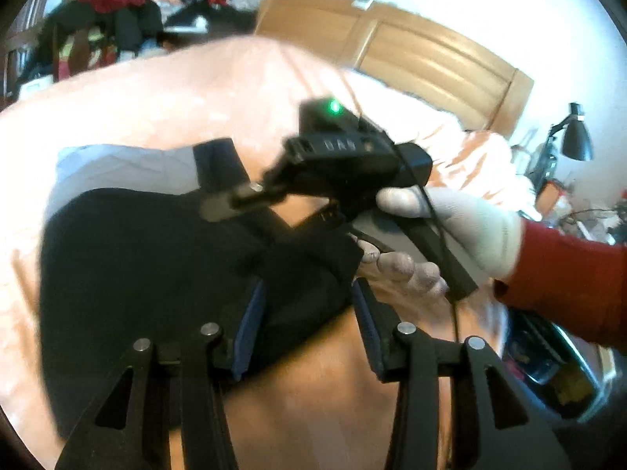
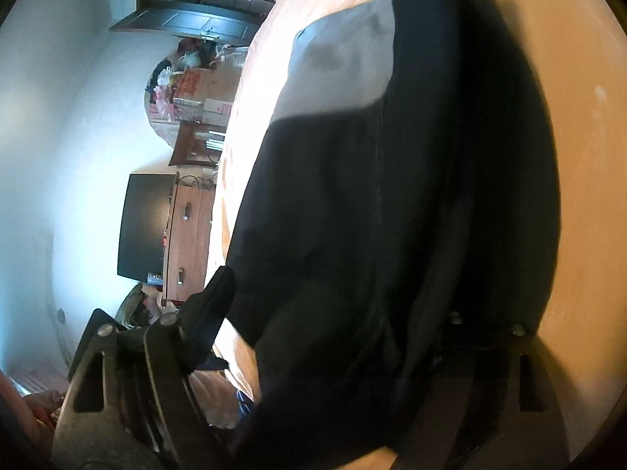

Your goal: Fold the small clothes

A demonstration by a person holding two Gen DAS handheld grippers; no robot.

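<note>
A black garment (image 1: 156, 266) with a light grey part (image 1: 125, 164) lies spread on the peach bed sheet (image 1: 176, 90). My left gripper (image 1: 307, 286) is open, and a corner of the black cloth sits between its blue-padded fingers (image 1: 247, 333). A white-gloved hand (image 1: 470, 227) with a red sleeve holds my right gripper (image 1: 215, 186) over the garment's far edge. In the right wrist view the right gripper (image 2: 348, 293) is open wide. The black garment (image 2: 352, 215) fills the gap and covers its right finger, so only the left finger (image 2: 211, 313) shows.
A wooden headboard (image 1: 431, 58) stands behind the bed. A heap of clothes (image 1: 117, 11) lies at the far left. A black lamp (image 1: 576, 133) is at the right. Beside the bed are a dark screen (image 2: 145, 227) and a wooden dresser (image 2: 188, 235).
</note>
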